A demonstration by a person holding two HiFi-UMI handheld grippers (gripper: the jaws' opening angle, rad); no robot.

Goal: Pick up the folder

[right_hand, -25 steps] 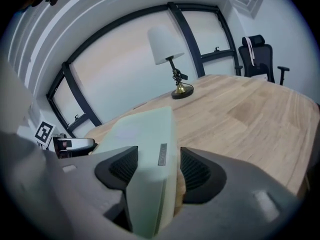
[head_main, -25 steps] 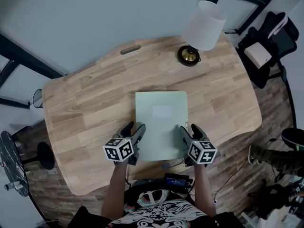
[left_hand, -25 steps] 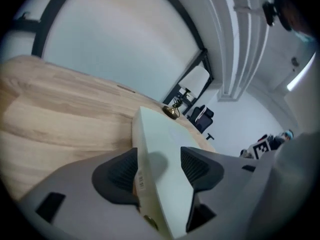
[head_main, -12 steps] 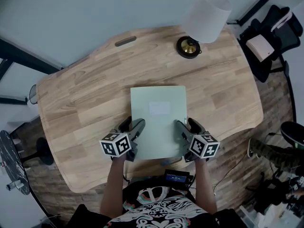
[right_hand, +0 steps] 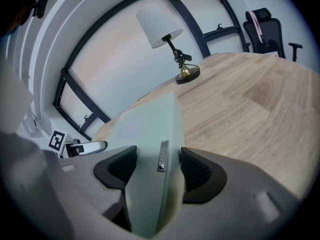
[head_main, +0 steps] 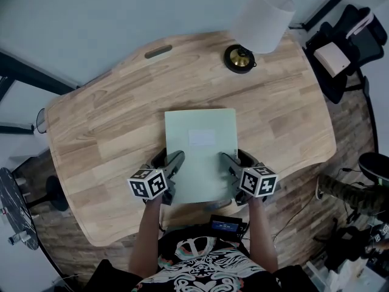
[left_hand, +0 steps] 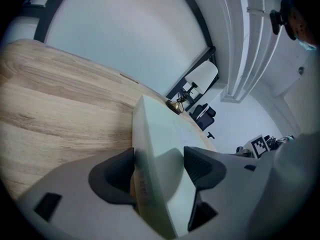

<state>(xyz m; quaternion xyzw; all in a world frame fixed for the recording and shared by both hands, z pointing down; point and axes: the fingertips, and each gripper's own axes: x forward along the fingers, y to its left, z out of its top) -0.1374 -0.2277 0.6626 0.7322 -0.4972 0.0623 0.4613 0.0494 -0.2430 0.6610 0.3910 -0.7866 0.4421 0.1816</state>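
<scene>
Head view: pale-green, white-labelled folder [head_main: 200,157] between wide-open, just-widened fingers of left gripper [head_main: 170,160], right gripper [head_main: 234,160].

Both grippers' jaws have just been opening and now stand wider than a second ago.

Left gripper [head_main: 169,159], at the 7 o'clock corner of the folder [head_main: 200,145]: the left edge sits between the spread jaws.

Right gripper [head_main: 234,157], at the 5 o'clock corner: it has slid toward 9 o'clock. Its inner jaw now lies further over the cover than before, with the right edge between the jaws. Its marker cube [head_main: 259,182] has rolled a little.

The head view has drifted: table [head_main: 109,120] and lamp [head_main: 262,17] have shifted toward 12 o'clock in frame.
</scene>
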